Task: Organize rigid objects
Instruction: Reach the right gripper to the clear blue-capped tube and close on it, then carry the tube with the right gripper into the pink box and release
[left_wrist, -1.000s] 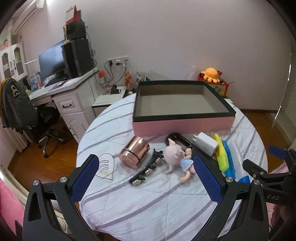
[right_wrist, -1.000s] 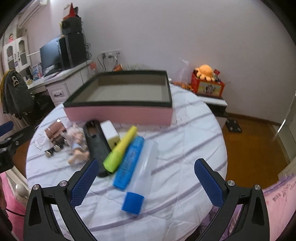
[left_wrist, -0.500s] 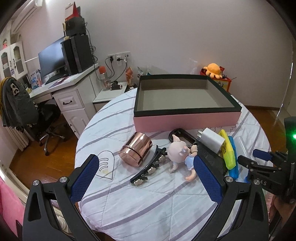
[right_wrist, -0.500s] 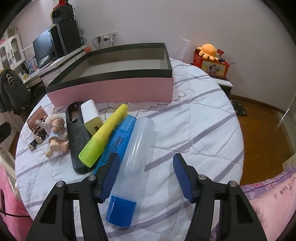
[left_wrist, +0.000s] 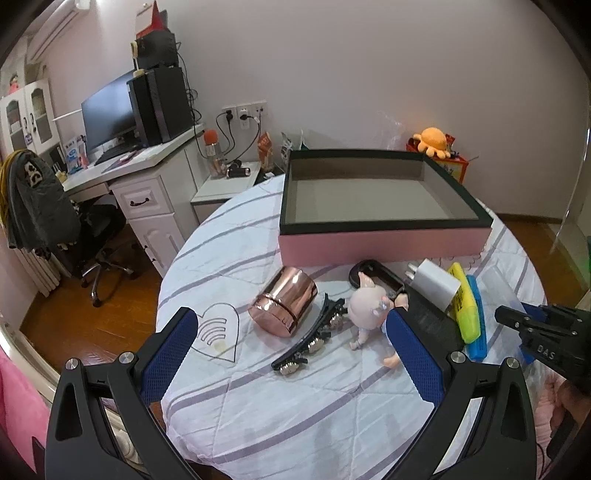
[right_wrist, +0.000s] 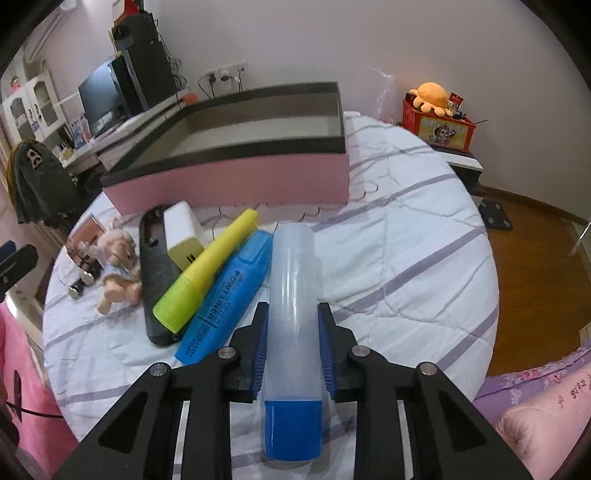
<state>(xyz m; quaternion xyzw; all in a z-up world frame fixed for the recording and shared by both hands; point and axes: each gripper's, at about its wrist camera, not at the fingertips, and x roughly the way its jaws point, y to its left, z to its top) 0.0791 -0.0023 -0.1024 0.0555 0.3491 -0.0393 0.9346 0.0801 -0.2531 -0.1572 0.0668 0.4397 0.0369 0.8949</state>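
Observation:
My right gripper (right_wrist: 293, 332) is shut on a clear plastic tube with a blue cap (right_wrist: 293, 314) that lies on the round table. Beside it lie a blue highlighter (right_wrist: 225, 299), a yellow highlighter (right_wrist: 207, 273), a white charger (right_wrist: 183, 234) and a black case (right_wrist: 155, 280). A pig doll (left_wrist: 369, 312), a black hair clip (left_wrist: 312, 338) and a copper cup (left_wrist: 284, 306) lie further left. My left gripper (left_wrist: 291, 358) is open and empty above the table's near edge. The pink box with a dark rim (left_wrist: 380, 245) stands open behind them.
The table has a white striped cloth (left_wrist: 295, 406) with a heart print (left_wrist: 218, 330). A desk with a monitor (left_wrist: 110, 122) and an office chair (left_wrist: 40, 206) stand at the left. A red box with an orange plush (right_wrist: 436, 118) sits behind the table.
My right gripper moved down and forward and closed on the clear tube. My left gripper stayed open and drifted slightly.

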